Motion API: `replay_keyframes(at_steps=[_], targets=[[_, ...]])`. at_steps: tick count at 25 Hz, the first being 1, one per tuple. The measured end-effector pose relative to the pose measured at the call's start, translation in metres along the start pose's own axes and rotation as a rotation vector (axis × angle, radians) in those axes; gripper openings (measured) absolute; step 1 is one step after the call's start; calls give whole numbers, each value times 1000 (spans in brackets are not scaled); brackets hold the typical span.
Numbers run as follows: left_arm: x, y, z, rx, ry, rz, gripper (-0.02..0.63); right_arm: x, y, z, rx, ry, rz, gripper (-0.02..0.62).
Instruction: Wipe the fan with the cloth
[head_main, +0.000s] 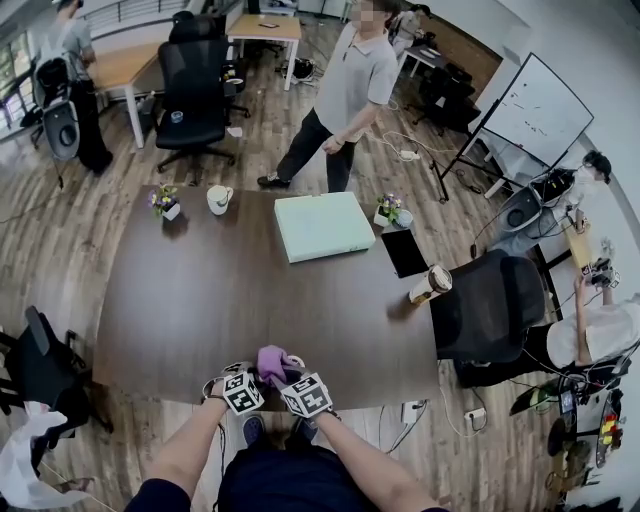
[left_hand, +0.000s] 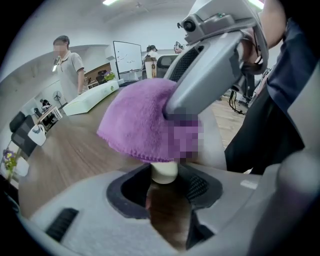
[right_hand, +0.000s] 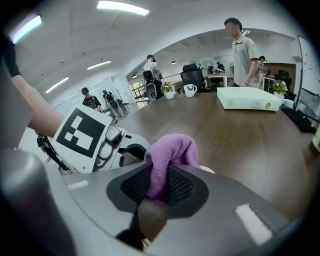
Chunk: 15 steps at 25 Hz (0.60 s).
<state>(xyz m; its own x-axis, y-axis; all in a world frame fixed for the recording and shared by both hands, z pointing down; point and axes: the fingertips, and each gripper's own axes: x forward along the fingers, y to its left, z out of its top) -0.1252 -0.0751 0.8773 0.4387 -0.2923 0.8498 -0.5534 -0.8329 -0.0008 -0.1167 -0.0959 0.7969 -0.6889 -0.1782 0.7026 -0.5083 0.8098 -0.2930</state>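
"Fan (left_hand: 164, 172) first: where is it?"

"At the near edge of the counter (head_main: 200, 300), right in front of the person. Its cream stem is clamped between the pads of the left gripper (left_hand: 165, 187)."

"Which way does it run?"

"The stem's long axis follows the line of that gripper, with the handle end in the jaws and the head end away from them (upward in the left gripper view). The head is under the purple cloth (right_hand: 172, 150), so I cannot tell which way the fan faces."

"And the other side?"

"The right gripper (right_hand: 159, 190) is pinching a fold of the cloth, jaws closed on the fabric. It sits just beside the left one, with the cloth bunched between them. A pale green box (head_main: 323, 225) lies well apart, across the counter."
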Motion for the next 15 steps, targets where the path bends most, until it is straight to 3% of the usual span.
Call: replay_keyframes(at_steps=[6,15], targets=[[-1,-1,-2,-6,-7,10,167,16,22,-9,-48,54,58,86],[0,-2,-3,-8,-13,9,167,11,7,-24,-83,105,4,86]])
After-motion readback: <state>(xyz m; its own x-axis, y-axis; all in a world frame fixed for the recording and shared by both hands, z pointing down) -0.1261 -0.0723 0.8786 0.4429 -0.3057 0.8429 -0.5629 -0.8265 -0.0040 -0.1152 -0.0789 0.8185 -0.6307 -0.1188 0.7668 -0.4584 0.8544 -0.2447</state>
